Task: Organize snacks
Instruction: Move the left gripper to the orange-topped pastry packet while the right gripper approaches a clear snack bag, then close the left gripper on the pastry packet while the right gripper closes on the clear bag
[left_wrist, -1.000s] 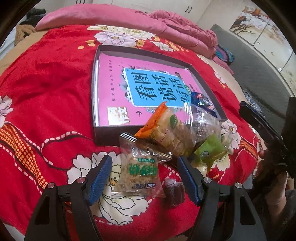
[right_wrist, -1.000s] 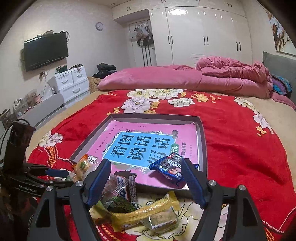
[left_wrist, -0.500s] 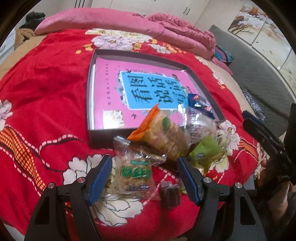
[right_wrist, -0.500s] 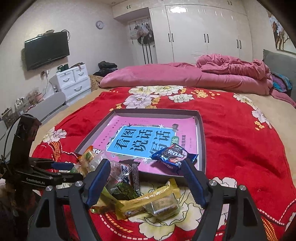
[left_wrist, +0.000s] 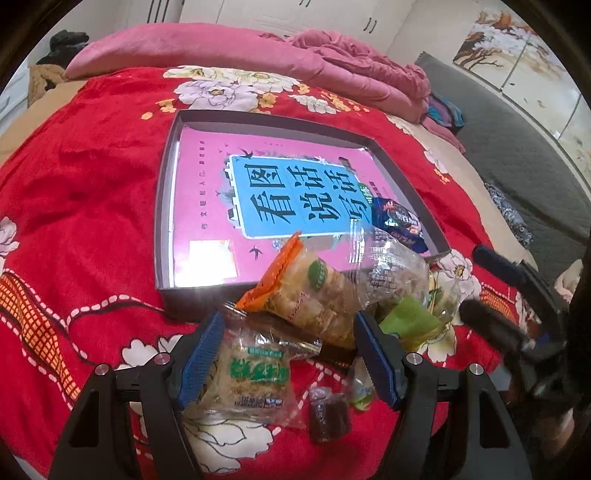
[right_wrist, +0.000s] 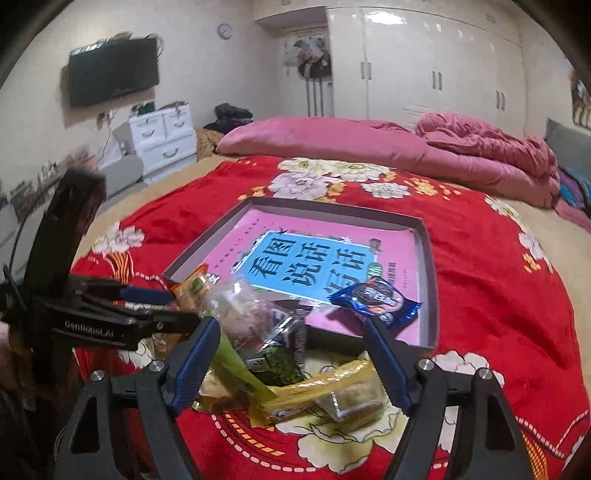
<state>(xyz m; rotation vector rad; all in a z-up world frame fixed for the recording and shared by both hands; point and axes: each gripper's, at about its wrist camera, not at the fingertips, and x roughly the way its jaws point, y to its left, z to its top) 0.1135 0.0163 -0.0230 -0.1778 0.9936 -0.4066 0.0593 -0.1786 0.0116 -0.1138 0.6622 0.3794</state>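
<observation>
One snack only lies where it belongs so far: in your left wrist view the dark blue foil packet (left_wrist: 397, 221) rests inside the shallow dark grey cardboard box (left_wrist: 168, 184), at its near right corner, on the pink and blue book cover (left_wrist: 288, 192) that lines the bottom. Everything else sits outside, on the red floral blanket (left_wrist: 85, 192) in front of the near wall of the box. Your left gripper (left_wrist: 291, 354) stands wide open with nothing pressed between its blue pads; the clear packet with green lettering (left_wrist: 255, 373) lies between the jaws, its left edge close to the left pad, though you cannot tell whether they touch. Just beyond it the orange-topped clear bag of biscuits (left_wrist: 314, 291) leans over the near wall, a crinkled clear bag (left_wrist: 391, 269) and a light green packet (left_wrist: 410, 321) lie to its right, and a small dark brown wrapped sweet (left_wrist: 328, 410) sits nearest you.

In your right wrist view, the right gripper (right_wrist: 295, 362) is also open and holds nothing. Between its jaws lies the same heap from the other side: a clear bag with dark green contents (right_wrist: 273, 347) and a yellow-edged packet (right_wrist: 317, 391), with a clear-wrapped brown cake (right_wrist: 351, 402) touching it. The blue packet shows here too, inside the box at the near right. Your left gripper appears at the far left of the heap, low over the blanket.

By this reckoning the job is barely begun: about seven packets are left to lift into the box.
</observation>
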